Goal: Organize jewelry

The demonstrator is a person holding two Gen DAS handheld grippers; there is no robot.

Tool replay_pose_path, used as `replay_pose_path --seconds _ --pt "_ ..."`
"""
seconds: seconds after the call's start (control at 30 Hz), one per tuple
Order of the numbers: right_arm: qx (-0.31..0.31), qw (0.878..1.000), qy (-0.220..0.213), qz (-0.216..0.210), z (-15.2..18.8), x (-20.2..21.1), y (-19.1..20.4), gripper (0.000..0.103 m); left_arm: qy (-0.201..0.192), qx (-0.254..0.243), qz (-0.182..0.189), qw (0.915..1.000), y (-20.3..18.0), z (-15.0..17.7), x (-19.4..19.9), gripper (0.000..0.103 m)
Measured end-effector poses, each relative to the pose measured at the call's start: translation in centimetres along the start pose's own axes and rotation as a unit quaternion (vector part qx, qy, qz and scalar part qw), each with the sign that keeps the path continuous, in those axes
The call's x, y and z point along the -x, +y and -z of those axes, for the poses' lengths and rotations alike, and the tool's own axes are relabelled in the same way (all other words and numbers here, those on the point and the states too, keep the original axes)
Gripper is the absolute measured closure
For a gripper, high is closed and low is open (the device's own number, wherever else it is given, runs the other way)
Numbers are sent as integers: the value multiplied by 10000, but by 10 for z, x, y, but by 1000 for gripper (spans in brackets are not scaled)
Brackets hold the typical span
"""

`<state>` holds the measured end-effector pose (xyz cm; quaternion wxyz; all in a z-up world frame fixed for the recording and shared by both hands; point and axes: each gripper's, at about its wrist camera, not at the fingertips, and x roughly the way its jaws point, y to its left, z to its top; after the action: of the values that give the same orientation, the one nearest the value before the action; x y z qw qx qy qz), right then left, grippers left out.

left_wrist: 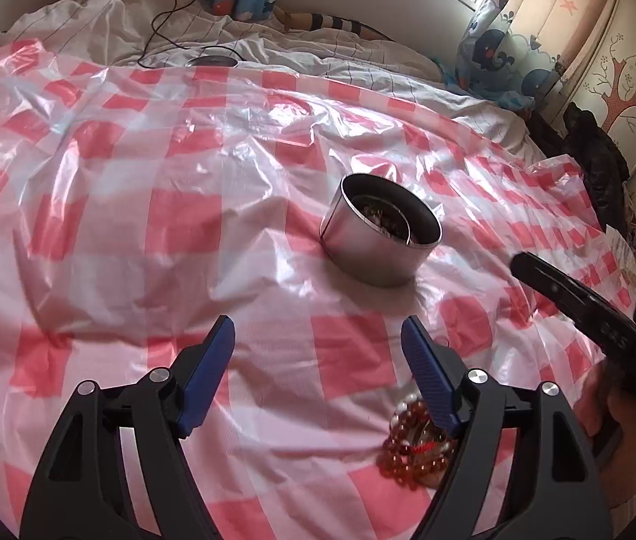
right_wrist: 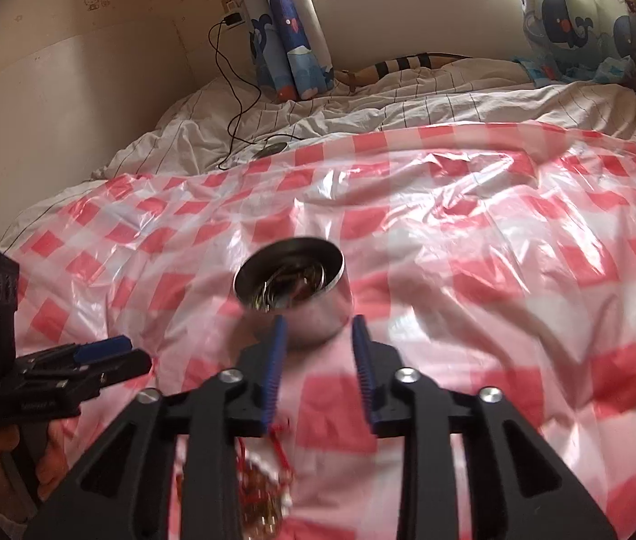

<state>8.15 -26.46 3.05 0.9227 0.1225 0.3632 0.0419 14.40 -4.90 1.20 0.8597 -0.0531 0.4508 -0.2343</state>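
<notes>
Partly done: metal tin [left_wrist: 381,236], frame centre on the bed's checked sheet [left_wrist: 138,225], already holds jewelry. Amber bead bracelet [left_wrist: 412,445] lies loose, lower right. Left hand-held gripper [left_wrist: 318,342] and right hand-held gripper [right_wrist: 318,337] both spread, empty.

Shiny plastic sheet, polished steel tin, glassy beads, matt gripper frames

A glossy, crinkled red-and-white checked plastic sheet [left_wrist: 147,207] fills the middle of both views, laid over soft, matt white striped bedding [left_wrist: 106,22] at the upper left. At centre right stands a smooth, brushed metal tin [left_wrist: 378,236] with a mirror-bright rim. At lower right of the left wrist view lie glossy, translucent amber beads [left_wrist: 412,447] with red thread. The left gripper [left_wrist: 318,337] has matt black plastic arms, ribbed blue pads and bright metal pins; the right gripper [right_wrist: 318,328] looks alike. Printed cloth whale curtains [right_wrist: 291,31] hang at upper centre.
</notes>
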Motion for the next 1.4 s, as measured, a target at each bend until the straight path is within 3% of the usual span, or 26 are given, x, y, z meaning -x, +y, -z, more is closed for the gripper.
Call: replay_pose_path --seconds 0.13,0.27,0.4,0.5,0.6,0.83,0.9,1.07,1.13,1.17,1.23,1.4 --pt "-245 9993 273 -123 46 19 -13 66 424 -72 28 9991 -8 25 -14 29" --pt "-233 9973 243 -659 41 22 -7 72 357 -403 291 9981 -26 25 -9 29" --pt "-246 9954 538 -758 45 5 -5 72 487 7 626 9969 -13 24 -13 29" --pt "-275 9951 703 -640 49 -9 -6 73 508 482 798 9943 4 19 -16 29" --pt "-120 9968 559 -562 43 -15 2 73 415 673 709 9943 13 16 -12 29" --pt "17 9937 861 -723 43 -40 22 72 431 696 781 9936 11 15 -12 29" --pt "54 9933 922 -692 43 -45 28 63 440 643 804 9937 9 16 -12 29" --pt "597 9924 1052 -222 48 -59 48 58 391 606 802 9942 7 14 -8 29" --pt "760 9919 1021 -48 50 -60 52 65 380 636 801 9940 8 14 -7 29" --pt "724 9921 1021 -43 49 -61 49 85 379 643 798 9940 9 14 -7 29" --pt "449 9935 1029 -210 47 -60 38 97 379 647 799 9940 9 14 -7 29" --pt "-373 9940 778 -667 37 -44 8 99 394 571 836 9941 9 13 -5 29"
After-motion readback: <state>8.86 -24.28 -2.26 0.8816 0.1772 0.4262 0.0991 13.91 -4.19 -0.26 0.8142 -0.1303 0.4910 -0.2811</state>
